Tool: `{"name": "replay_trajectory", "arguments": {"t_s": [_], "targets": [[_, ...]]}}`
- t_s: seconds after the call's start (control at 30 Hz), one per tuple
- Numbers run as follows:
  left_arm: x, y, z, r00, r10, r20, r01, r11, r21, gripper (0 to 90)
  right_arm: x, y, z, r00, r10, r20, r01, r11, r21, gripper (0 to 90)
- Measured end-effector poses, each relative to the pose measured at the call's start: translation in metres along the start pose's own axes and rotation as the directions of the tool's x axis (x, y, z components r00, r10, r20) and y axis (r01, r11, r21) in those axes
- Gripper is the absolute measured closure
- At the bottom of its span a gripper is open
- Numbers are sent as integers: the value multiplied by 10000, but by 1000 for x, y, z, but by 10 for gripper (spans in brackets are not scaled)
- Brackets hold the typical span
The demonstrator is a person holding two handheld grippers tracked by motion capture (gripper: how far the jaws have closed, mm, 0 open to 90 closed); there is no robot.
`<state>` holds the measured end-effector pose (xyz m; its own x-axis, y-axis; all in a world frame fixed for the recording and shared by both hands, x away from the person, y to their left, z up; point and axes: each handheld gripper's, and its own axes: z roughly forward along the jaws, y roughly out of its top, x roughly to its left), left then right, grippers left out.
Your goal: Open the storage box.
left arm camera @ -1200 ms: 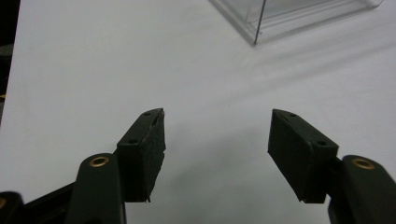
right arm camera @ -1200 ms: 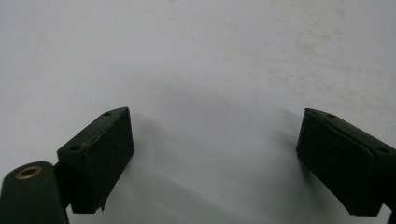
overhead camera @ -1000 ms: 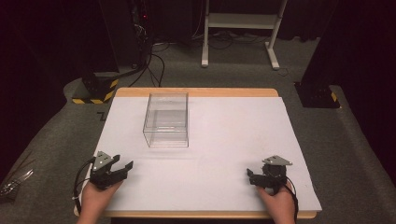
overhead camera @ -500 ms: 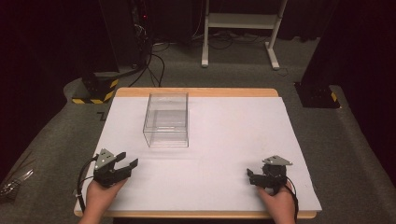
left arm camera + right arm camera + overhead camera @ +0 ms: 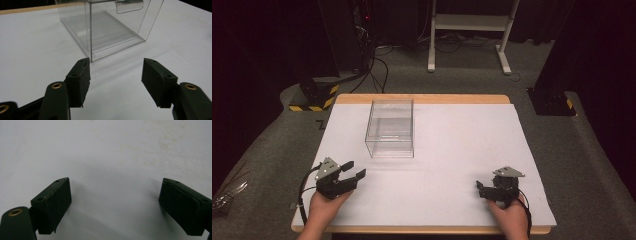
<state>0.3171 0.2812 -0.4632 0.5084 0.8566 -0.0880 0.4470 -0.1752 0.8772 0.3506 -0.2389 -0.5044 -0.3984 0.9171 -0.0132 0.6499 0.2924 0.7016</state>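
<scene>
Dark floor and cables surround the white-topped, wood-edged table (image 5: 447, 150). A clear, empty plastic box (image 5: 391, 128) stands toward its far left. The left gripper (image 5: 352, 169), jaws spread, points at it from the near left corner; the right gripper (image 5: 480, 189), jaws also apart, rests near the near right corner. Nothing looks started; all handling remains.

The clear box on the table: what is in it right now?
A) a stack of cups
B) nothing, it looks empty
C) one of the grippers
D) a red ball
B. The clear box shows only its own bare floor and walls, and the left gripper and right gripper sit well short of it, both open and holding nothing.
</scene>
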Motion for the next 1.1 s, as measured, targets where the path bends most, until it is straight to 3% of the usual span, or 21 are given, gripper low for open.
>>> {"name": "replay_trajectory", "arguments": {"t_s": [0.2,0.57,0.67,0.83,1.1], "targets": [[-5,5,3,9988,401,293,-402,9992,29,400,0,0,0,10000,5,-9,-5,10000,-16,108],[-7,15,26,9979,373,526,-369,9993,-77,394,0,0,0,10000,6,-7,-6,10000,-16,108],[-5,17,33,9964,81,839,-63,9998,-212,394,0,0,0,10000,7,-14,-7,10000,-20,108],[-1,22,43,9969,-350,701,367,9990,-240,402,0,0,0,10000,14,-13,-14,10000,-22,109],[-3,29,54,9976,-165,675,182,9995,-240,392,0,0,0,10000,2,-29,-2,10000,-10,108]]}}
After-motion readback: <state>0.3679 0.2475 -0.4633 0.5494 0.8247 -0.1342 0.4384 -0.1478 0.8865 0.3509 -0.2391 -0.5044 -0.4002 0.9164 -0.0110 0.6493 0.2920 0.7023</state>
